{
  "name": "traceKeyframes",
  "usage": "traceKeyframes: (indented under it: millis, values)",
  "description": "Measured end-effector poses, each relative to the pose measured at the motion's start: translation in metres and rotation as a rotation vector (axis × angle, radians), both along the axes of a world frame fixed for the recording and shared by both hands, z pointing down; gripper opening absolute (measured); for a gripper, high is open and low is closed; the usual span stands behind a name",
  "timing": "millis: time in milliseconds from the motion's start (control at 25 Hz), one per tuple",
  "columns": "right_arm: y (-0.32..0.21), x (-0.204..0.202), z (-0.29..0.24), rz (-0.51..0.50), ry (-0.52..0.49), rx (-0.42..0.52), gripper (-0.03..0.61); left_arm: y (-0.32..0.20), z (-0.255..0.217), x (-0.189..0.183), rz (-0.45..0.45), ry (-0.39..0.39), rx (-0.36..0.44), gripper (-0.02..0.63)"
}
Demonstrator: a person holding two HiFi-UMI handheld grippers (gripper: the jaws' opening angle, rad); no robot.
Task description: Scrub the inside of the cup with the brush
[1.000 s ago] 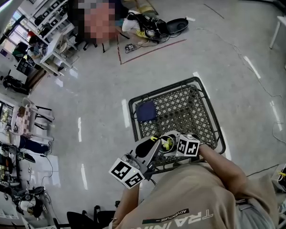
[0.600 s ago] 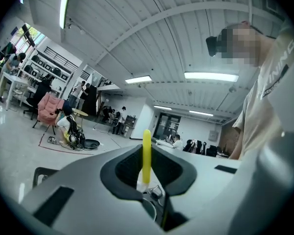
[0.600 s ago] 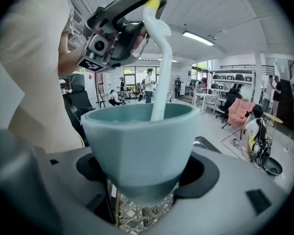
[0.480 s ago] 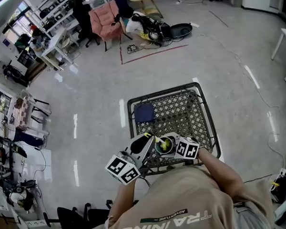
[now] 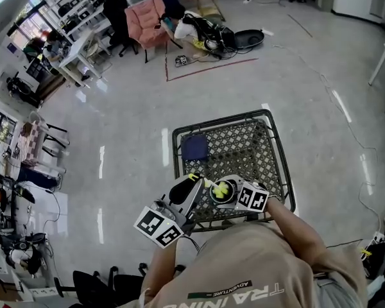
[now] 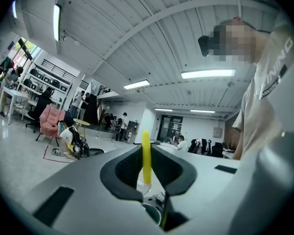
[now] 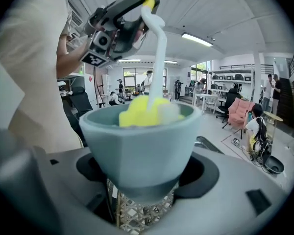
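The right gripper [image 7: 142, 182] was clamped on the lower body of the grey-blue cup [image 7: 137, 141], holding it upright with its mouth just above the jaws. The left gripper [image 6: 146, 154] pinched the brush [image 7: 159, 53] by its yellow-tipped white handle. From those jaws the handle ran down into the cup, where the yellow brush head [image 7: 139, 112] sat inside and showed a little over the rim.

By this the scrubbing step looked to be in hand. The next move would call for sweeping or twisting the head round the inner wall while the right gripper braced the cup against the push.

Below both grippers lay a wire basket [image 5: 273, 140] with a dark blue thing [image 5: 195, 148] in it. The head hid the cup's inner bottom, so how deep the brush reached could not be told. The head itself was blurred.
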State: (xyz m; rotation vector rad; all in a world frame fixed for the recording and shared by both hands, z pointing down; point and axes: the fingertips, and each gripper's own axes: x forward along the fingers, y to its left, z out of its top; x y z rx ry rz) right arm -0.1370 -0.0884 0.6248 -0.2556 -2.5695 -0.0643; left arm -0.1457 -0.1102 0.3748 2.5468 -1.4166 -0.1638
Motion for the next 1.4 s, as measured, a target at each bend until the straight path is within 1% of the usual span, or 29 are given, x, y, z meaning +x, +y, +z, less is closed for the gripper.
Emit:
traceKeyframes:
  millis: [240,320,480,720,920,1000,1120,1240,1320,1400]
  values:
    - [-0.003,0.014,0.02,0.009,0.034,-0.028,0.387,0.005,-0.016,0.011,0.023,-0.006,0.008,0.06]
    - [-0.005,0.014,0.025,0.01,0.043,-0.035,0.387,0.003,-0.012,0.011,0.028,0.006,-0.01,0.06]
    - [-0.004,0.011,0.027,0.012,0.029,-0.052,0.387,0.003,0.007,0.013,0.024,0.028,-0.045,0.06]
    - [0.008,0.001,0.007,0.001,-0.015,-0.056,0.387,0.013,0.02,0.022,0.038,0.01,-0.065,0.06]
    - [0.002,-0.009,-0.002,-0.009,-0.054,-0.054,0.387,0.007,0.03,0.029,0.055,-0.031,-0.033,0.06]
    - [-0.002,-0.011,-0.002,-0.005,-0.057,-0.057,0.387,0.004,0.033,0.029,0.057,-0.026,-0.024,0.06]
    - [-0.011,-0.013,0.001,0.026,-0.068,-0.087,0.387,0.002,0.039,0.027,0.064,-0.014,-0.042,0.06]
    - [-0.019,-0.012,0.001,0.064,-0.075,-0.127,0.387,0.005,0.035,0.03,0.088,-0.029,-0.047,0.06]
    - [-0.027,-0.014,0.003,0.073,-0.074,-0.116,0.387,0.008,0.03,0.033,0.117,-0.048,-0.04,0.06]
    - [-0.03,-0.018,0.006,0.069,-0.065,-0.1,0.387,0.011,0.027,0.031,0.121,-0.06,-0.038,0.06]
